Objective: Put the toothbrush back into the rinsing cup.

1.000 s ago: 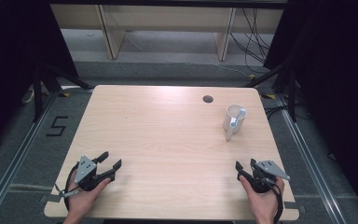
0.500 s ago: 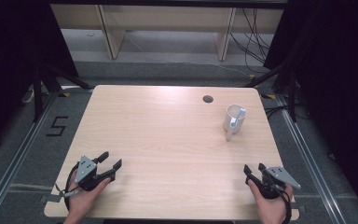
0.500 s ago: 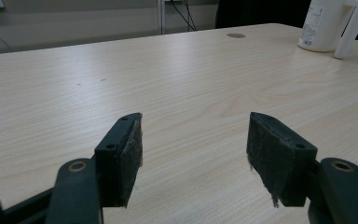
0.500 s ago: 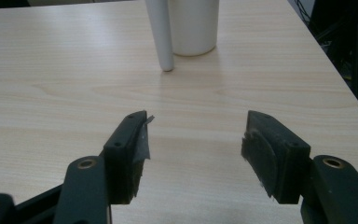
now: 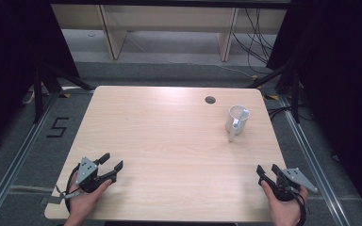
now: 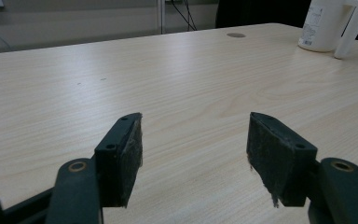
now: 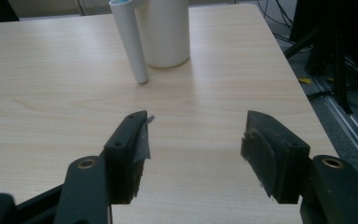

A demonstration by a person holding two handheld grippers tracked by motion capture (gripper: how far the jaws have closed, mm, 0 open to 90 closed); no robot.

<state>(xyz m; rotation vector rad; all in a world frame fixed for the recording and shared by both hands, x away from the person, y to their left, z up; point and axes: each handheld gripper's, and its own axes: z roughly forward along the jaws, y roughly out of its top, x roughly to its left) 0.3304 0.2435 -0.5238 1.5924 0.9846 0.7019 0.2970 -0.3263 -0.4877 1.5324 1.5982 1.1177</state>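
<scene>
Table: a light wooden table [image 5: 169, 150] is standing on a grey floor [image 5: 23, 155].
Hole: a small round hole [image 5: 210, 100] is sitting near its far edge.
Jug: a white jug [image 5: 236, 120] is standing at its far right.

A black "5" is marked on the grey floor [image 5: 37, 141] left of the table.

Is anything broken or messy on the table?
Nothing spilled. The white plastic jug stands upright near the table's far right. Only oddity: the black padding on the right tongs and left tongs is frayed, with loose shreds at the edges.
</scene>
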